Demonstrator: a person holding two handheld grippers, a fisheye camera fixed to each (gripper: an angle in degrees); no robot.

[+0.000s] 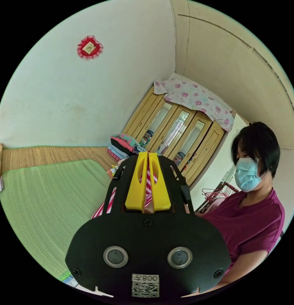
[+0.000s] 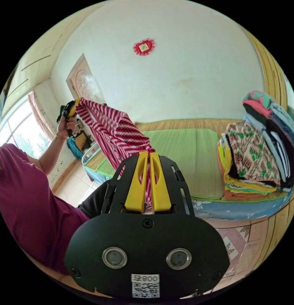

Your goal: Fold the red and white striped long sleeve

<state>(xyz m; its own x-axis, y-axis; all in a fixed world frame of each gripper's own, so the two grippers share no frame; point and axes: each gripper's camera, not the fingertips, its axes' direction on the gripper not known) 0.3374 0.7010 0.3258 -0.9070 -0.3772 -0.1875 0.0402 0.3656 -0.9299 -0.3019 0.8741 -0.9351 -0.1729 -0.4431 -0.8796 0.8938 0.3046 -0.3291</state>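
- Garment airborne: red and white striped long sleeve (image 2: 113,133) strung between both grippers, centre-left of right gripper view, clear of the green mat (image 2: 185,149). Likely lifted to shake flat before laying down.
- Right gripper (image 2: 149,155): yellow jaws pressed together on a bunched corner of stripe, centre frame; fabric runs down between the jaws. Tight pinch on a gathered edge, probably so weight does not pull it free.
- Left gripper (image 1: 148,155): jaws closed with striped cloth sandwiched in the gap, centre of left gripper view; more stripe hanging lower left of the jaws.
- Same left gripper seen from the other side at upper left of right gripper view, held by a hand (image 2: 65,125), raised high. Height difference puts the cloth on a diagonal; looks like a way to let sleeves drop and untwist.
- Sleeves and hem not distinguishable; cannot tell which part each gripper has.
- Mat bare at centre of right gripper view, lower left of left gripper view: judged landing zone.
- Stack of folded clothes (image 2: 261,149) at right edge of right gripper view, near the mat's end; presumably finished pile, well apart from the held shirt.
- Person in a maroon top (image 1: 248,222) at right of left gripper view.
- Fold not yet started; next need judged: spread flat on mat, front down.
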